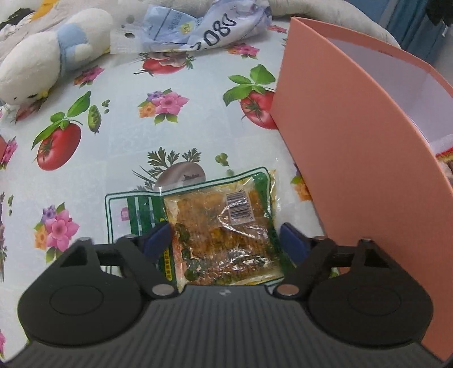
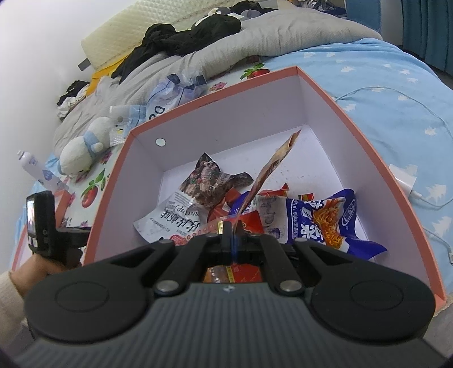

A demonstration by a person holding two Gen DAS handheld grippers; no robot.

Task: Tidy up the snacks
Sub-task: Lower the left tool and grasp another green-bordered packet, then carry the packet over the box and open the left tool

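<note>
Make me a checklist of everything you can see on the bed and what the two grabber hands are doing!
Surface: tablecloth printed with tomatoes and flowers, spread over a bed.
Job's things: green-edged snack packet lying flat on the cloth beside the pink box; several snack bags already inside, including a blue noodle bag.
Clutter: white plush toy, crumpled blue plastic bag, white bottle.
Grippers: left gripper open, fingers either side of the packet; right gripper shut on a red snack wrapper over the box.
Cables: white charger and cable on the blue sheet.
Surroundings: grey blanket, black clothes, white wall.
</note>
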